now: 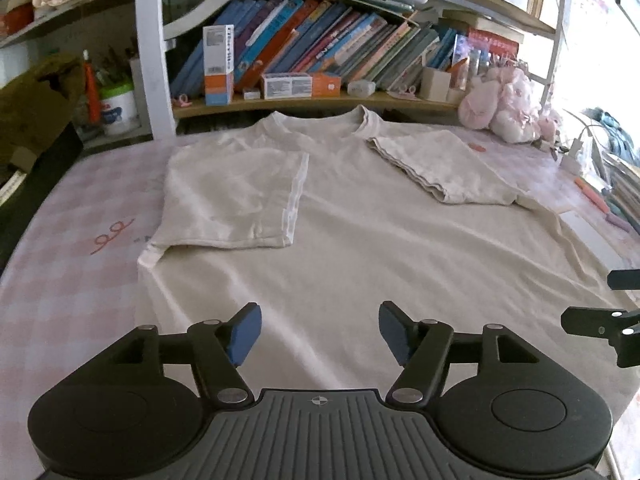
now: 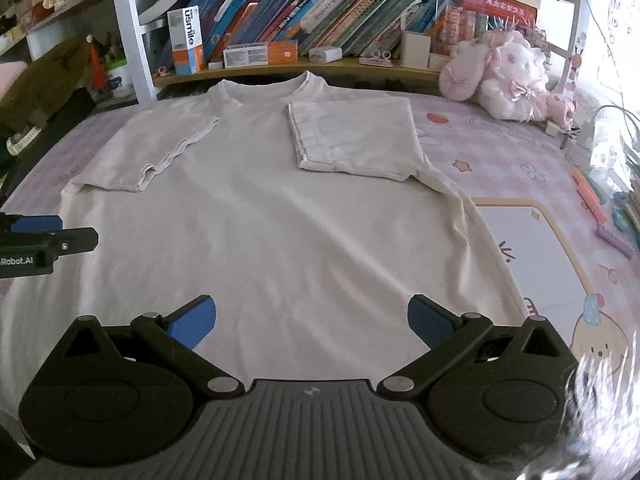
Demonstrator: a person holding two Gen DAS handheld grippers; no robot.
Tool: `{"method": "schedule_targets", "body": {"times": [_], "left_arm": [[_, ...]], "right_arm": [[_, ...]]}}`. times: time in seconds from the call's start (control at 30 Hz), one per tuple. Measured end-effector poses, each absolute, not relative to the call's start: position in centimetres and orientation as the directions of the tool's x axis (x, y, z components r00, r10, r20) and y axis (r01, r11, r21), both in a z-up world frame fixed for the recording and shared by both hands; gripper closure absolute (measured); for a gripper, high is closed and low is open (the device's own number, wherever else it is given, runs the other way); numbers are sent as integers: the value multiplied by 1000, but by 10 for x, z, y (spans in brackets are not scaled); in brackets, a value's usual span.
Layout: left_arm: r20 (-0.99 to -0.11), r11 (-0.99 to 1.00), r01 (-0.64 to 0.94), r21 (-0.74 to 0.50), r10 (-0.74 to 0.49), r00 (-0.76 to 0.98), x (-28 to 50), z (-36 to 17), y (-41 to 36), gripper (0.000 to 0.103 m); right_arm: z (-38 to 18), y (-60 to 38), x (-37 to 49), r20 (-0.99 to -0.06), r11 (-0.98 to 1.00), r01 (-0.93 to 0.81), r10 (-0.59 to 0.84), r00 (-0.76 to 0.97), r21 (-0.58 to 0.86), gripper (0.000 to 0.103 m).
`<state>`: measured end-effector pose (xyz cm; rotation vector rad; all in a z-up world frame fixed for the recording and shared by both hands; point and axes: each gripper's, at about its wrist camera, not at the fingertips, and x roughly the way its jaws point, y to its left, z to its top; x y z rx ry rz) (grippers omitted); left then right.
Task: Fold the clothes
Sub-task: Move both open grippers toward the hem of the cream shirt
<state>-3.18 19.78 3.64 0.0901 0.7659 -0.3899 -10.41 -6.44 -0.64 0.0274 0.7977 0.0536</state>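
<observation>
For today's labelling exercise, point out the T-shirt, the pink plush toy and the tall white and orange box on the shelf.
T-shirt (image 2: 280,240), right wrist view, on the middle of its body.
Pink plush toy (image 2: 516,76), right wrist view, on its white face.
Tall box (image 2: 186,40), right wrist view, on its white front.

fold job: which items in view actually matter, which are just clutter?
In play: white T-shirt, sleeves already folded in; left gripper and right gripper, both open, empty.

Clutter: books, pink plush toy, toothpaste boxes, markers.
</observation>
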Motion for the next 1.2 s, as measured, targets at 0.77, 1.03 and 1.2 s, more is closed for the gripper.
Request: {"method": "schedule_targets", "body": {"times": [0.77,1.03,1.2], "left_arm": [[-728,972,234,0,-160,667,-184,50,125,22],[-727,976,219,9,-144,671,-220,57,118,22],[-741,984,178,18,-107,663,-233,54,121,22]], "right_arm": [[-8,-146,-211,-665,969,-241,209,717,45,0],[-11,-168,-239,-676,975,-218,188,712,41,0],[-15,-171,-249,-682,971,-230,209,701,60,0]]}}
